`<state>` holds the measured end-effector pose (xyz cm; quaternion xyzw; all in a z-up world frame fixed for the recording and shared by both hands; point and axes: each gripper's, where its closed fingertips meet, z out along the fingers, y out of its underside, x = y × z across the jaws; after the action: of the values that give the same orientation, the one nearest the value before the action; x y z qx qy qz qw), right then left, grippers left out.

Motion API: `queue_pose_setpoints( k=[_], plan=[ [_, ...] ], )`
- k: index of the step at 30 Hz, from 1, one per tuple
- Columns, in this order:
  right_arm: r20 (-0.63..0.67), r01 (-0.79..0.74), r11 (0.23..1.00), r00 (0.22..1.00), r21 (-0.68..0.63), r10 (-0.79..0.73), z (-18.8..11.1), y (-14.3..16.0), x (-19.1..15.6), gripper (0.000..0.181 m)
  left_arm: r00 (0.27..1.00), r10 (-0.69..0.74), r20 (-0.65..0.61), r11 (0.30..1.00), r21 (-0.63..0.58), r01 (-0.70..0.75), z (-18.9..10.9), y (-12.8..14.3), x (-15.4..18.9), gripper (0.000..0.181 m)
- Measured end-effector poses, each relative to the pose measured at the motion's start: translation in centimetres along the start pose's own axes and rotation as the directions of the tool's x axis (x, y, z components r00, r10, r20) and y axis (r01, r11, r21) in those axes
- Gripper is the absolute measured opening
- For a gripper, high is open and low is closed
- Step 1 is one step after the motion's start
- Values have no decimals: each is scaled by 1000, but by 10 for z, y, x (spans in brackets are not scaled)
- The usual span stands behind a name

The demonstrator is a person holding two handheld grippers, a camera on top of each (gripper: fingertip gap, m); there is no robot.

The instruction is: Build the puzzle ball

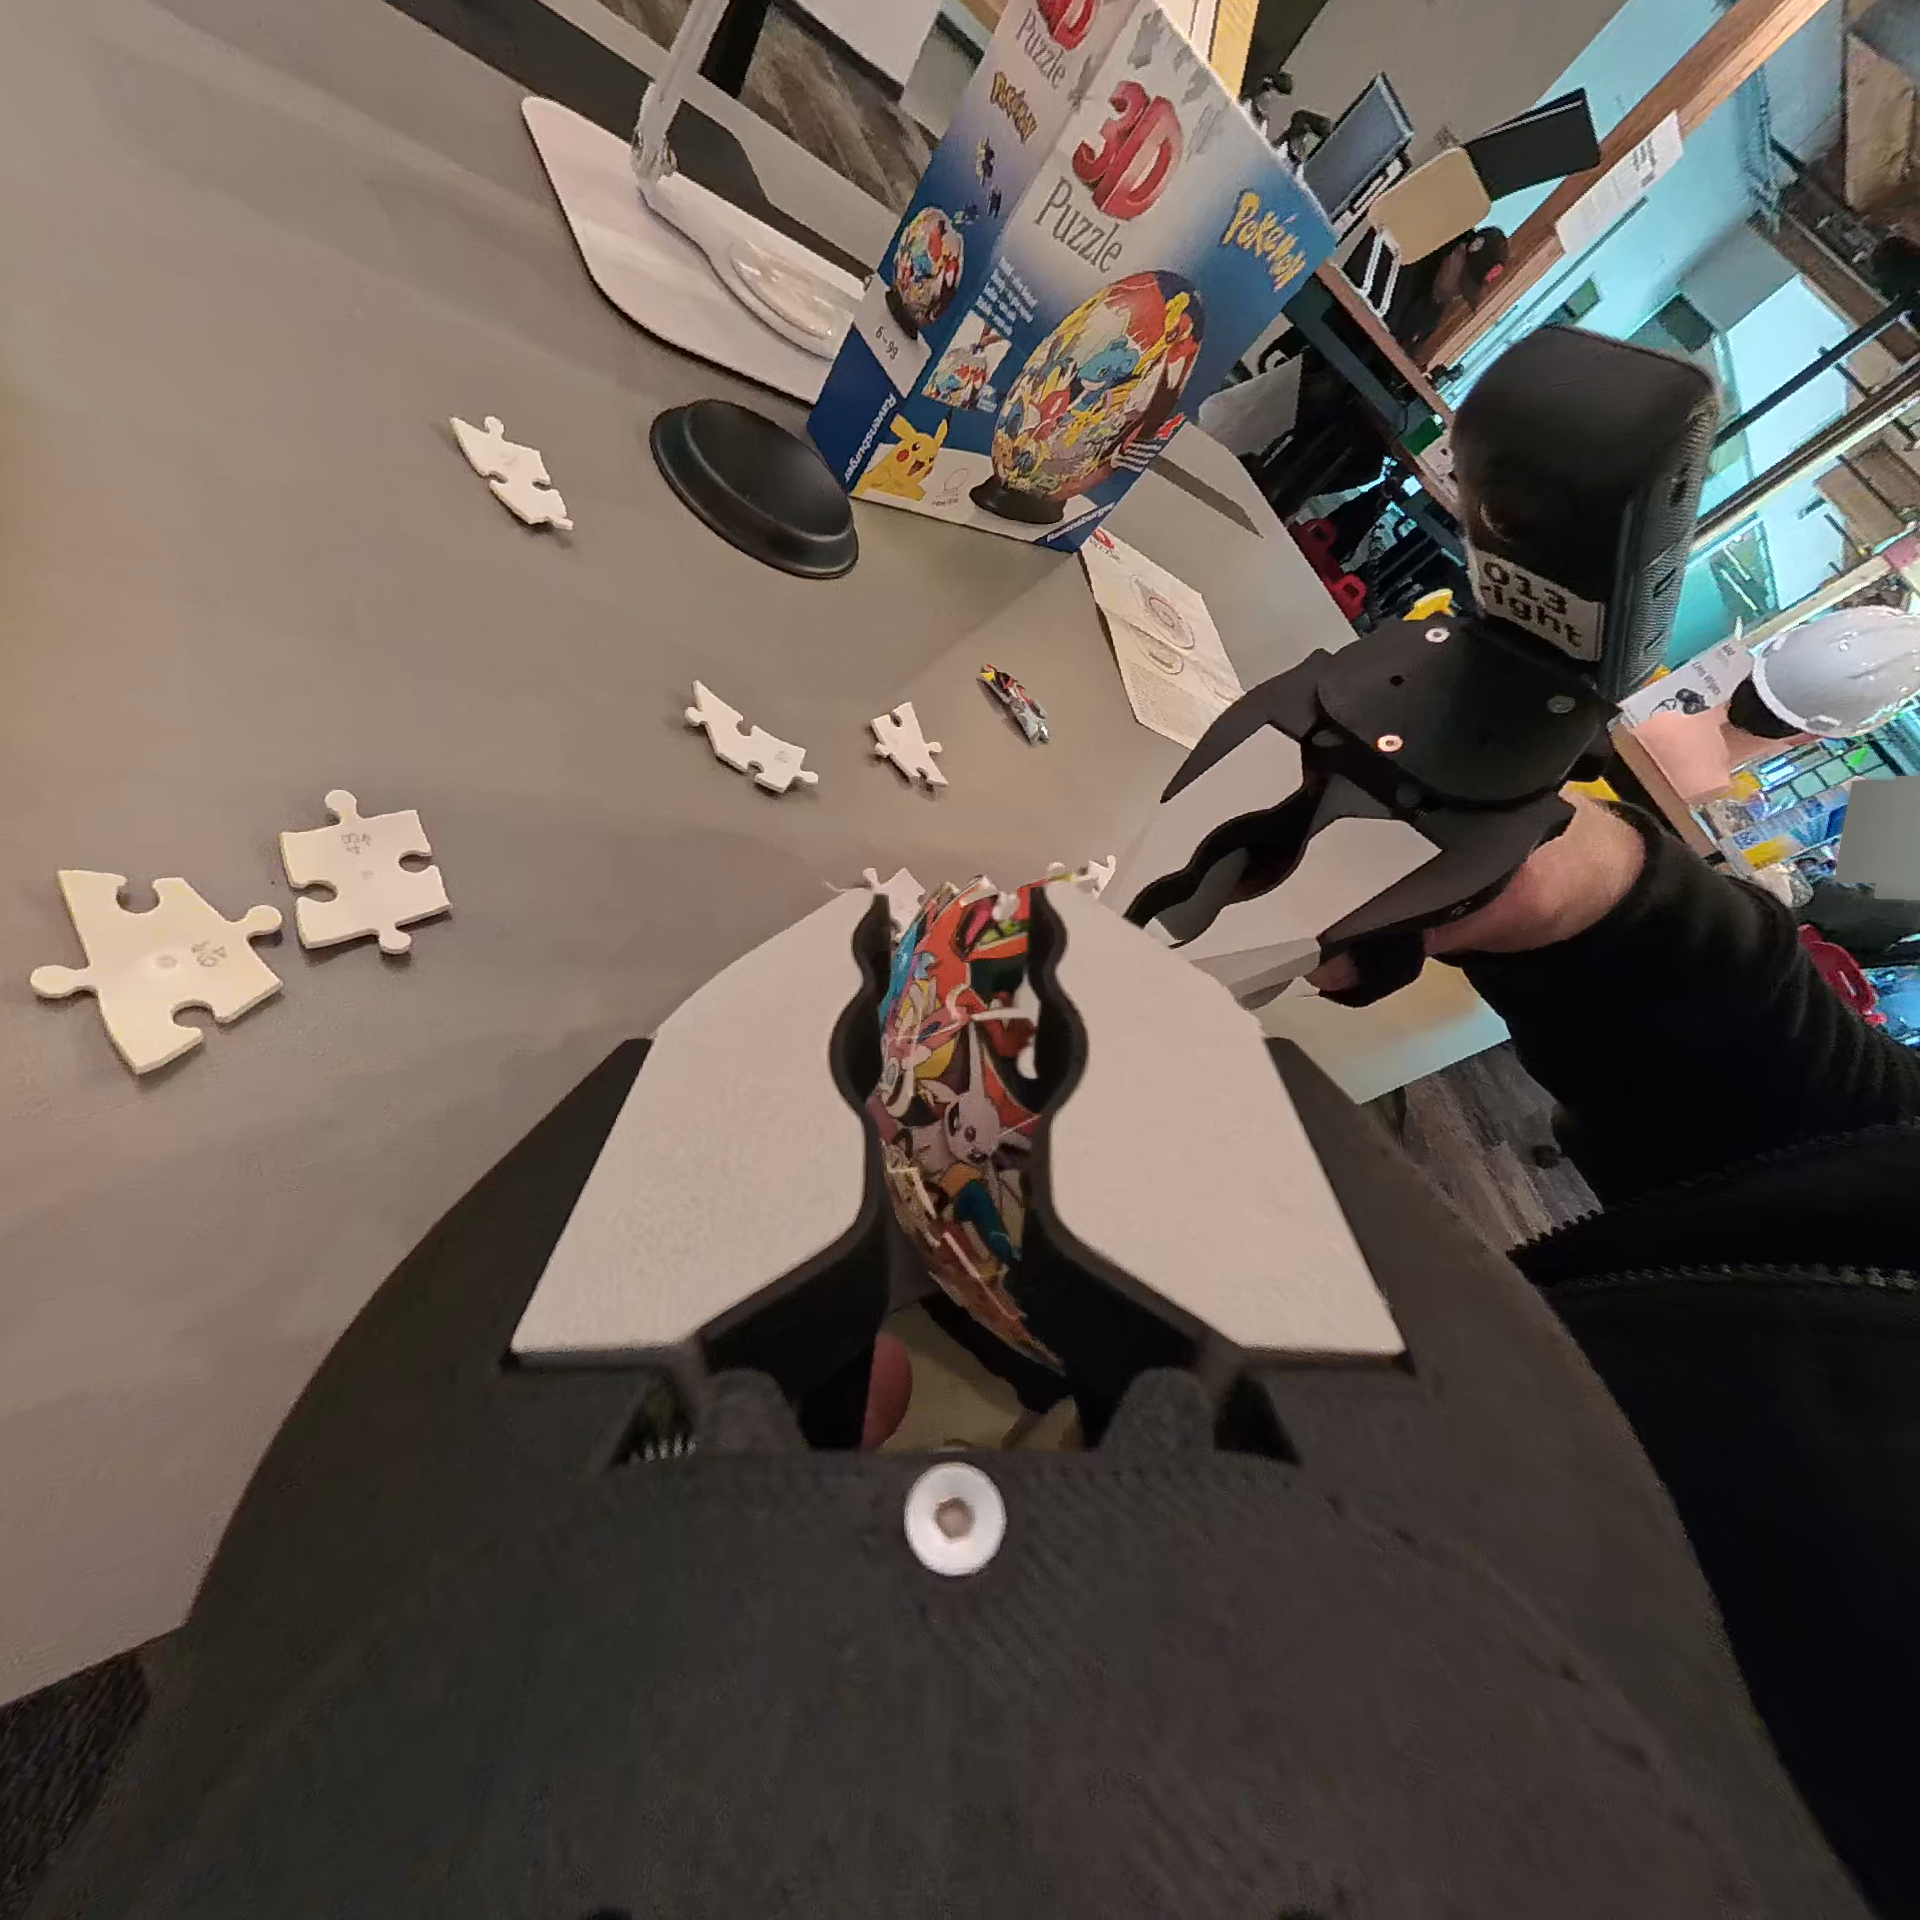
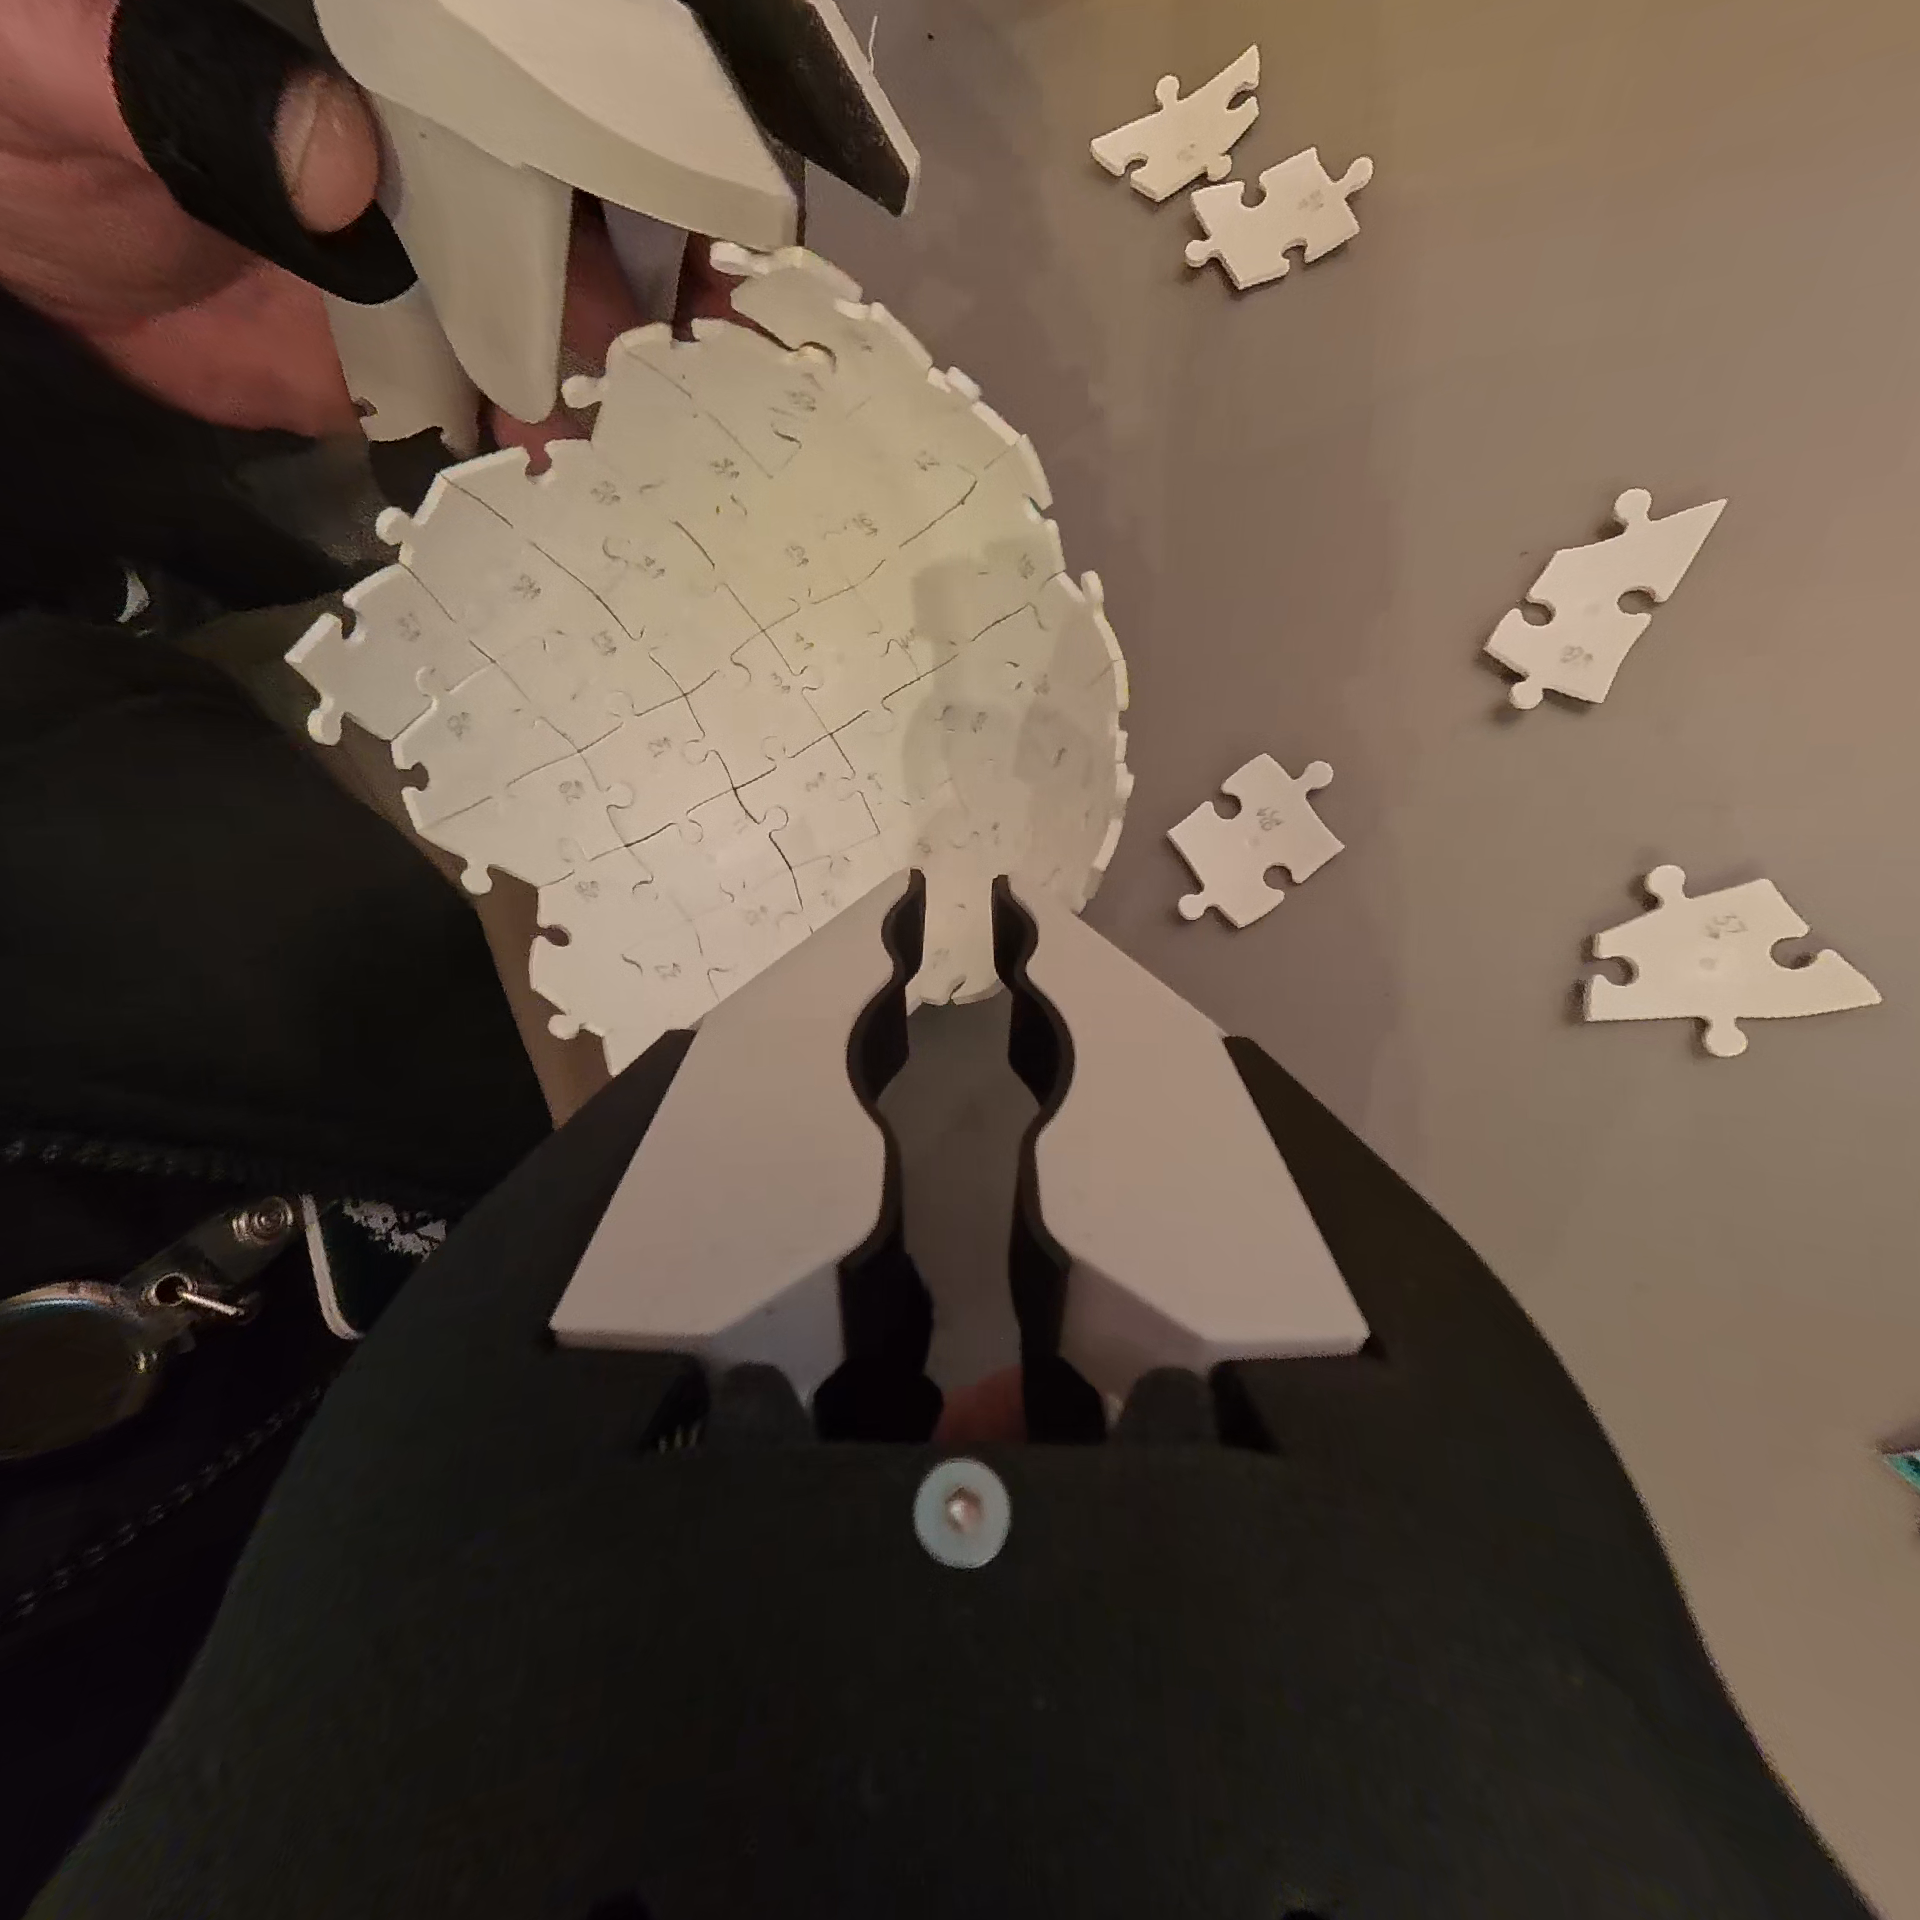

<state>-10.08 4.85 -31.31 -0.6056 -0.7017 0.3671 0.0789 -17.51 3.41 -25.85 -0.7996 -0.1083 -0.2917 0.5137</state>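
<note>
Left claw clamps the half-built curved puzzle shell off the grey desk; right claw, slightly parted, empty. I fear squeezing pops seams.

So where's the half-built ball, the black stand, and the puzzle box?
half-built ball [image 2: 727, 665]: right wrist view, on the pale numbered inside of the joined pieces.
black stand [image 1: 753, 488]: left wrist view, on its dished top, beside the box.
puzzle box [image 1: 1081, 312]: left wrist view, on its printed front face.
</note>
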Motion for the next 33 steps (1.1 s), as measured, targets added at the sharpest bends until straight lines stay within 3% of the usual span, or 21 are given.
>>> queue_pose_setpoints(
  k=[10, 21, 33],
  plan=[
    [-1, -16, 1000, 1000, 16, 16, -2, 0, -6, 12, 995, 101, 1, 993, -54, -100, -5, 1, 15, 32],
    [-9, -18, 999, 1000, 44, 18, -9, -2, -14, 12, 945, 301, 125, 926, -275, -258, 1, 13, -1, 31],
    [12, -24, 995, 1000, 98, 23, -22, 0, -30, 15, 938, 300, 174, 921, -309, -237, 1, 19, -11, 28]
  ],
)
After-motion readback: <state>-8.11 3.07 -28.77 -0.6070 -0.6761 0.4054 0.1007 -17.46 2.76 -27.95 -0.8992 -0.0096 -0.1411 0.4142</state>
